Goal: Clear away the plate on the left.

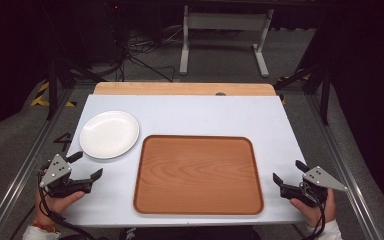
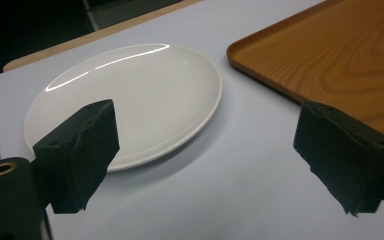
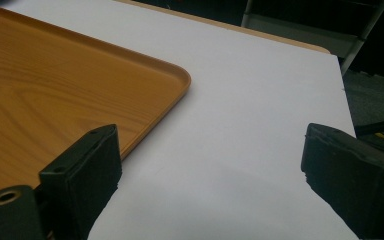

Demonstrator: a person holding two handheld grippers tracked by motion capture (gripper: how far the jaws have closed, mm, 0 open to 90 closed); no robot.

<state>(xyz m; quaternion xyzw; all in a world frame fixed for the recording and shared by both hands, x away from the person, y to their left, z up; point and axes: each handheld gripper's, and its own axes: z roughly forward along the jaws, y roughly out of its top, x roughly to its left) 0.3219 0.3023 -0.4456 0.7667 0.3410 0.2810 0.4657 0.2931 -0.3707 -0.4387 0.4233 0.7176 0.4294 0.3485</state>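
A white round plate lies on the left part of the white table top. Beside it, in the middle, sits a bare wooden tray. My left gripper hovers at the near left corner, just in front of the plate, jaws wide open with nothing between them. In the left gripper view the plate lies ahead between the two black fingertips, and the tray is at the right. My right gripper is open and empty at the near right, next to the tray's right rim.
A strip of bare wood runs along the table's far edge. Beyond it stand a white metal frame and loose cables on the grey floor. Metal rails flank both table sides.
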